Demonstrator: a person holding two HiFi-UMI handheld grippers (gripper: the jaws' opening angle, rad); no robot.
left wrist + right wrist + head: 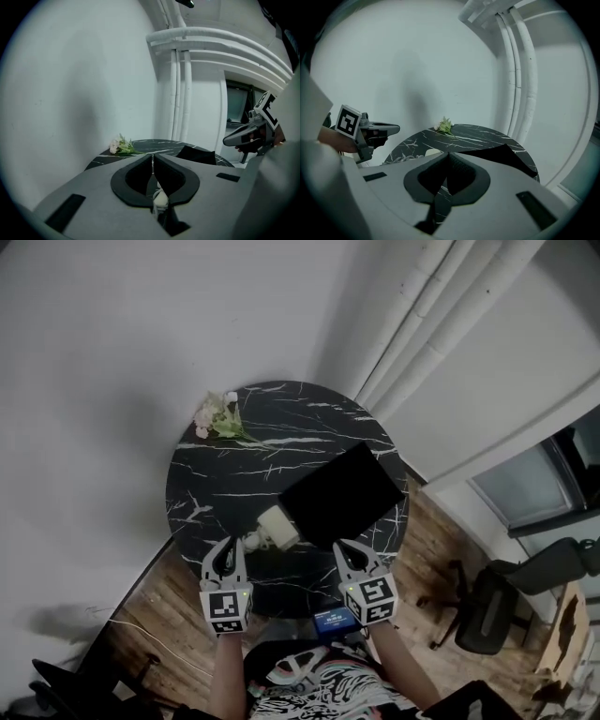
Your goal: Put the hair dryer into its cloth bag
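A cream hair dryer (277, 528) lies near the front edge of the round black marble table (216, 488), its end against the flat black cloth bag (342, 493). My left gripper (230, 544) hovers at the table's front edge, just left of the dryer, shut and empty. My right gripper (346, 549) hangs at the bag's near corner, also shut with nothing in it. In the left gripper view the jaws (152, 163) meet, and the dryer (160, 199) shows through the gap below them. The right gripper view has its shut jaws (447, 158) in front of the bag (499, 152).
A small bunch of pale flowers (217, 418) lies at the table's far left rim. White pipes (441, 306) run up the wall behind. An office chair (487, 610) stands on the wood floor to the right. A white cable (150, 638) trails across the floor at lower left.
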